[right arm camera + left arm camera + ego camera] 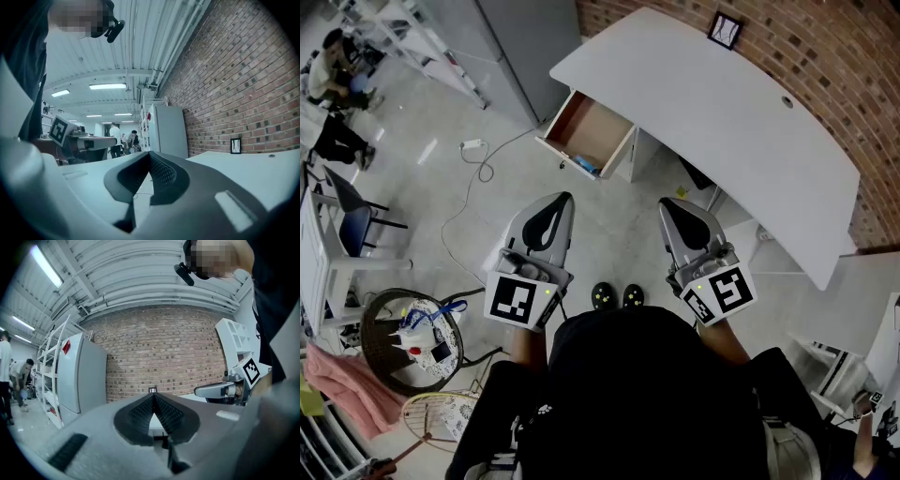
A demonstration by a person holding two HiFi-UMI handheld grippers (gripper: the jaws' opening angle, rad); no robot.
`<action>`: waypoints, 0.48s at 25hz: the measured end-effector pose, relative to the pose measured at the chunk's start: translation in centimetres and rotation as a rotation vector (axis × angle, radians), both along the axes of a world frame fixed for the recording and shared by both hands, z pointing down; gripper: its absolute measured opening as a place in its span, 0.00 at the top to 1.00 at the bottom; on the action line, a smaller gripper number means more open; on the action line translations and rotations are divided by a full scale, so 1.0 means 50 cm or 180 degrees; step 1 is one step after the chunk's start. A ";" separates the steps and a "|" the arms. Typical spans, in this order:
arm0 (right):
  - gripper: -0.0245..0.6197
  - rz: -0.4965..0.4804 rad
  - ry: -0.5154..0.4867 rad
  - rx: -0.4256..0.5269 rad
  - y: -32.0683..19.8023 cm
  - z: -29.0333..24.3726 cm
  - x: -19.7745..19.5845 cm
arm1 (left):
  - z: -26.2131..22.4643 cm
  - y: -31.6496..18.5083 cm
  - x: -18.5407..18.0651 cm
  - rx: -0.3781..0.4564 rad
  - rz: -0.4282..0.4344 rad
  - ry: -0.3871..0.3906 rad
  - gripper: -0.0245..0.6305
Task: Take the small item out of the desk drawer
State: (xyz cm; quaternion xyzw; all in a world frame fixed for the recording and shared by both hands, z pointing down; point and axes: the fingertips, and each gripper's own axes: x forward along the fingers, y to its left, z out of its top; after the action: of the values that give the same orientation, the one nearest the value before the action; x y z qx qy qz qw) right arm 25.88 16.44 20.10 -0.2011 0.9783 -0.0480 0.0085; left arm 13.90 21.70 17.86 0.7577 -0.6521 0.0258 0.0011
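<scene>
In the head view a white desk [722, 103] stands by the brick wall, its drawer [586, 131] pulled open with a brown inside. A small blue item [587, 165] lies at the drawer's near edge. My left gripper [566, 197] and right gripper [664, 203] are held level above the floor, well short of the drawer, both shut and empty. In the left gripper view the left gripper [153, 394] has its jaws closed tip to tip, facing the brick wall. The right gripper view shows the right gripper [149, 153] closed too, with the desk top [253, 168] to its right.
A white cable with a plug [473, 145] trails on the floor left of the drawer. A round basket of oddments [412, 339] and a chair [352, 220] stand at the left. A grey cabinet [525, 47] stands beside the desk. A small framed picture [725, 30] sits on the desk. People stand far left [333, 75].
</scene>
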 end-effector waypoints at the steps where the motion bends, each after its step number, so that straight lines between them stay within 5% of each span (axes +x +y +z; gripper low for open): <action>1: 0.95 -0.0005 0.0005 -0.0003 -0.002 0.001 0.001 | 0.000 -0.002 0.001 0.0004 -0.0002 -0.0004 0.97; 12: 0.95 -0.0014 -0.0108 -0.0178 -0.035 0.018 0.044 | 0.011 -0.013 0.030 -0.0078 -0.0110 -0.0040 0.97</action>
State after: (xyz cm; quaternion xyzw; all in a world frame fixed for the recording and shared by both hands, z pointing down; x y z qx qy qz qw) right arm 28.09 14.69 20.99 -0.1983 0.9768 -0.0787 0.0194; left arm 15.38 21.04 18.42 0.7460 -0.6647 0.0385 0.0067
